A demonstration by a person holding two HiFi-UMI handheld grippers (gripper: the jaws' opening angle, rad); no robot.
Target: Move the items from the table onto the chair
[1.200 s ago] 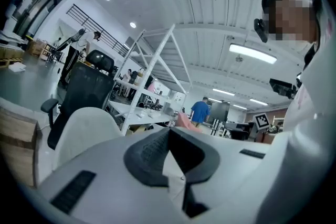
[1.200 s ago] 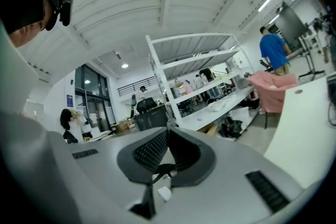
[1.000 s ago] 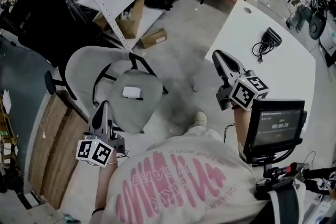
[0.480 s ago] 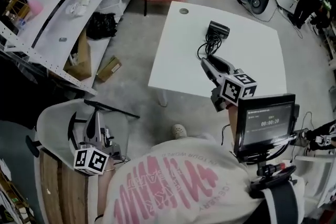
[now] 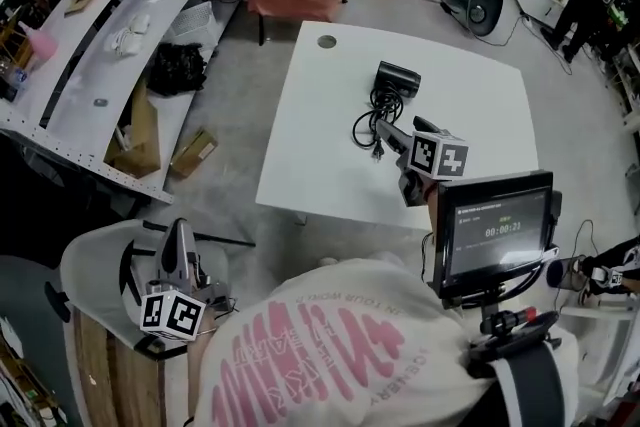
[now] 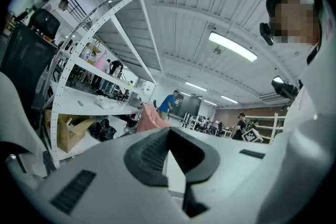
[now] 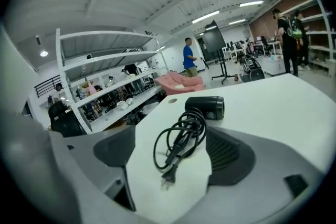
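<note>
Hair dryer [image 5: 397,75]: lying on white desk [image 5: 480,105], coiled cord [image 5: 372,122] trailing toward right gripper [image 5: 390,137]. Fingers there spread wide, just opened from pressed together, plug end between them, unpinched. Left gripper [image 5: 180,233] over chair [image 5: 85,260], fingers pressed together, empty. Chair seat mostly hidden behind that gripper and shirt [image 5: 330,345]; in full view a second ago.
</note>
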